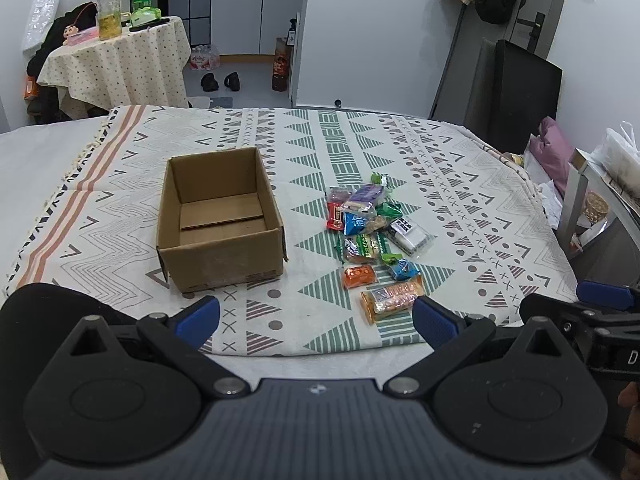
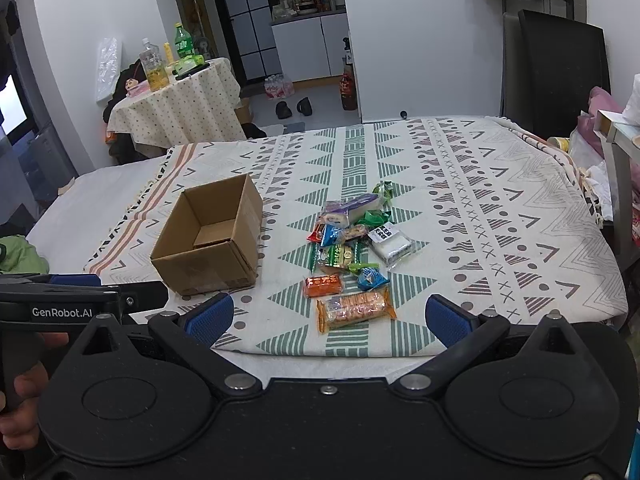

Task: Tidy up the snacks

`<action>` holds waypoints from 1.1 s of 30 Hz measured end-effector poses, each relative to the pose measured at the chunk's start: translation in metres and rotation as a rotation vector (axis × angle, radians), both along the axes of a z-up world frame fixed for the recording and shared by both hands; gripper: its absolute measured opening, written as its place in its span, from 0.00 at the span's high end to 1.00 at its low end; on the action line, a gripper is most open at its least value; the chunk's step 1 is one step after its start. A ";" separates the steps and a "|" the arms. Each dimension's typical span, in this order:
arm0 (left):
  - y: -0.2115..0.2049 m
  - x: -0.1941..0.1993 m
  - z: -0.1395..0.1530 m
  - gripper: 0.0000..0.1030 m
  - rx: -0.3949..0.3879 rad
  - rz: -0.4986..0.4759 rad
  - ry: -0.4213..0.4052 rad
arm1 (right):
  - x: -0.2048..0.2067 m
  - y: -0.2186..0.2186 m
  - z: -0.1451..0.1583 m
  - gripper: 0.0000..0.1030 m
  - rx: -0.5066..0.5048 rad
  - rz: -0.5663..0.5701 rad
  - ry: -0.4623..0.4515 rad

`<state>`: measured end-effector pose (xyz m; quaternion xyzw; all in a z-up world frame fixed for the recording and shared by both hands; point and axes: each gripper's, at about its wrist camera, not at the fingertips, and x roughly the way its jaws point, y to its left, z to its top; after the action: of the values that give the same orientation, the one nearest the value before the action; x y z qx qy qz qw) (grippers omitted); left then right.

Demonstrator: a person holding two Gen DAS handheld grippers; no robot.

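An open cardboard box [image 1: 219, 224] [image 2: 208, 240] stands empty on the patterned cloth. To its right lies a pile of several wrapped snacks [image 1: 372, 224] [image 2: 352, 236]. Nearest me is an orange cracker pack [image 1: 392, 298] [image 2: 355, 309], with a small orange packet [image 1: 358, 276] [image 2: 323, 285] and a blue sweet [image 1: 403, 269] [image 2: 372, 278] just behind it. My left gripper [image 1: 316, 322] is open near the cloth's front edge, holding nothing. My right gripper [image 2: 330, 314] is open too, its fingers wide on either side of the cracker pack and short of it.
The patterned cloth [image 1: 460, 184] covers a bed or table, ending at the front edge. A round side table [image 1: 116, 60] with bottles stands at the back left. A black chair [image 1: 520, 92] and a cluttered stand [image 1: 600, 200] are on the right.
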<state>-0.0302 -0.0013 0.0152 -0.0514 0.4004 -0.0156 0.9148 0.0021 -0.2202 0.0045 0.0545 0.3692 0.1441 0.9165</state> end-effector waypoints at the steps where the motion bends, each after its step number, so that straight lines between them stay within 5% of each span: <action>1: -0.001 0.000 0.000 0.01 -0.001 0.000 -0.001 | 0.000 0.000 0.000 0.00 -0.001 0.001 0.000; 15: -0.024 0.021 -0.011 0.01 -0.005 -0.019 -0.013 | 0.016 -0.014 -0.007 0.00 -0.004 0.005 -0.008; 33: -0.053 0.078 -0.053 0.03 -0.018 -0.042 0.081 | 0.067 -0.042 -0.048 0.00 0.065 -0.007 0.070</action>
<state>0.0477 -0.0543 -0.0376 -0.0517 0.4377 -0.0364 0.8969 0.0691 -0.2618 -0.0430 0.0905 0.3959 0.1508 0.9013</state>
